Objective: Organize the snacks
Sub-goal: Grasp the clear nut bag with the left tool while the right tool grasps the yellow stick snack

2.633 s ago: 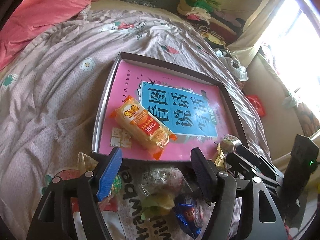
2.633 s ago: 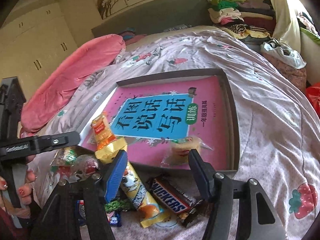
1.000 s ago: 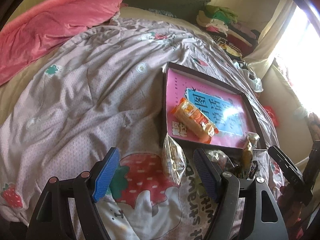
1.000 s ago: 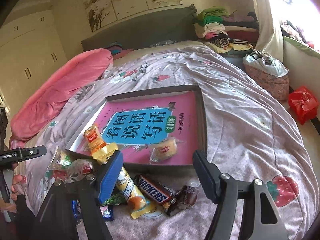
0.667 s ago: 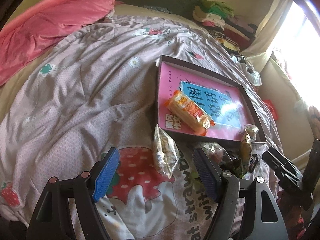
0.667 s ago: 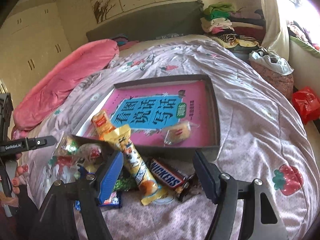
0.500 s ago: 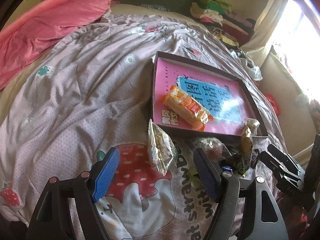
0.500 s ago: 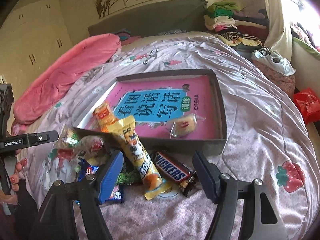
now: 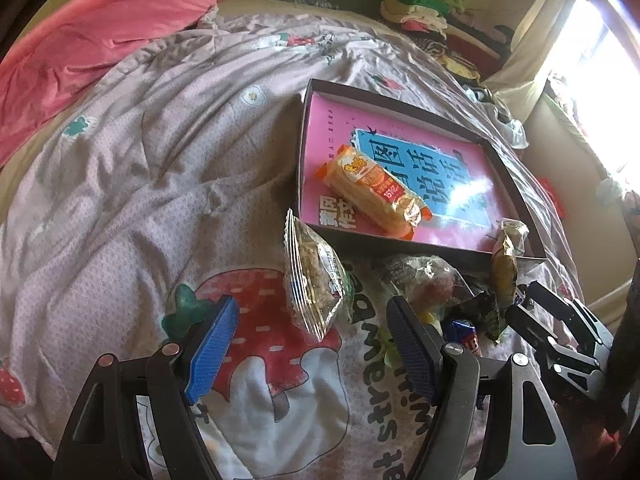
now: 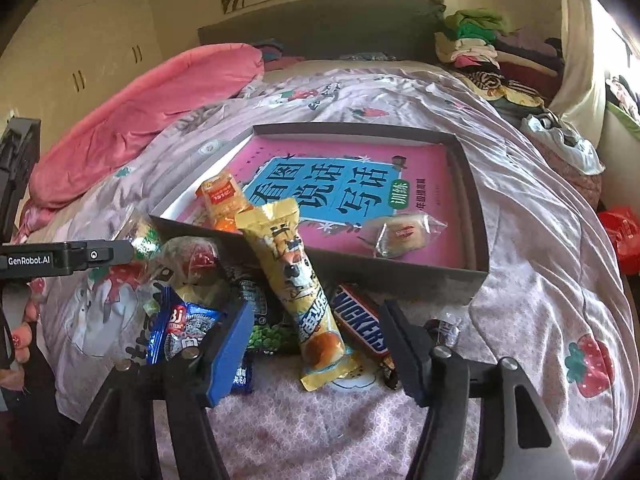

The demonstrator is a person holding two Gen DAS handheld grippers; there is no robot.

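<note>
only 2 snacks lie in the box (image 10: 476, 236), an orange cracker pack (image 9: 372, 190) and a small clear-wrapped cake (image 10: 402, 236), while the rest sit heaped on the bedspread (image 9: 140, 168) against its near wall, with the left gripper (image 9: 312, 344) and right gripper (image 10: 316, 352) both wide open and empty.

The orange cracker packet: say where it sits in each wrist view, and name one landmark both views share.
Left wrist: orange cracker packet lies right of centre, in the near-left corner of the box.
Right wrist: it shows left of centre, partly behind the tall yellow packet.
Shared landmark: the pink book lining the box.
</note>
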